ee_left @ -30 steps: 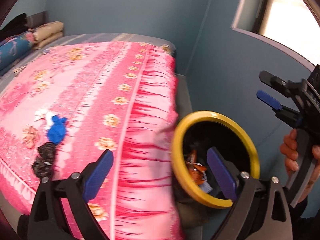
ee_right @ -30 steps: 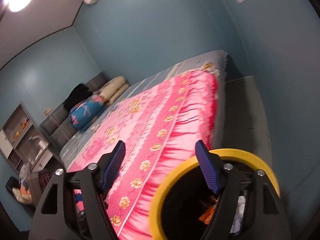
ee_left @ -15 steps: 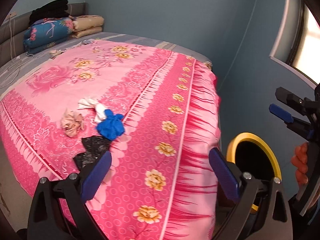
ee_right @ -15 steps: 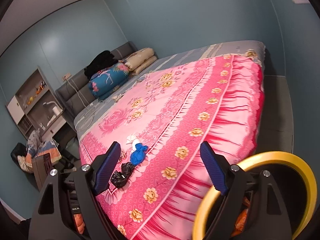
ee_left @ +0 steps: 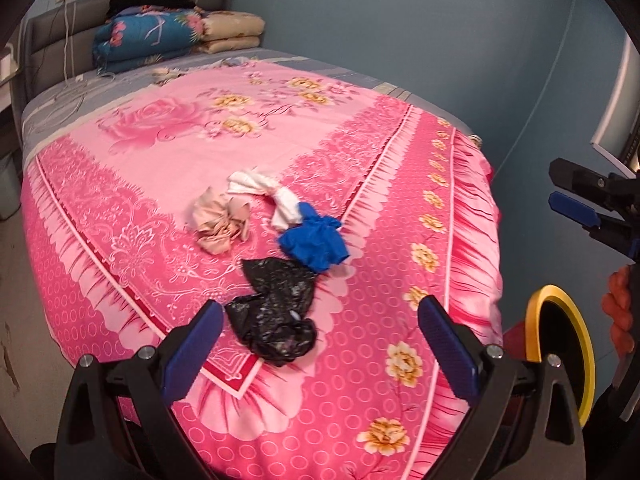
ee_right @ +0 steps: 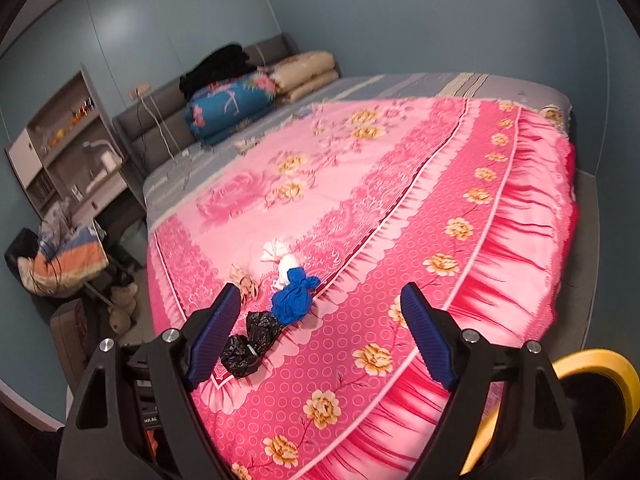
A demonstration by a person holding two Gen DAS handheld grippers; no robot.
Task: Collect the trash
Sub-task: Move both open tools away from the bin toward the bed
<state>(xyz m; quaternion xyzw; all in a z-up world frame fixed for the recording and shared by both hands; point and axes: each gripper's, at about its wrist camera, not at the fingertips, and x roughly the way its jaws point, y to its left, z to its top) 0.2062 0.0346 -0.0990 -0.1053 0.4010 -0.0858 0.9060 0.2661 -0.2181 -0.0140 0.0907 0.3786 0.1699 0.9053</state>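
Both tongs are spread with nothing between their blue pads: the left tongs (ee_left: 320, 344) hover over the near edge of the bed's pink flowered blanket (ee_left: 168, 168), and the right tongs (ee_right: 320, 332), whose jaws have just been opening, hang over the same corner. The trash lies clustered on the blanket: a crumpled black plastic bag (ee_left: 276, 312) nearest the left tongs, a bunched blue wad (ee_left: 314, 240) touching it at 1 o'clock, a twisted white wad (ee_left: 264, 192) beyond that, and a crumpled beige wad (ee_left: 222, 222) at 10 o'clock of the bag. The black bin with a yellow rim (ee_left: 560, 352) stands beside the bed at 3 o'clock.
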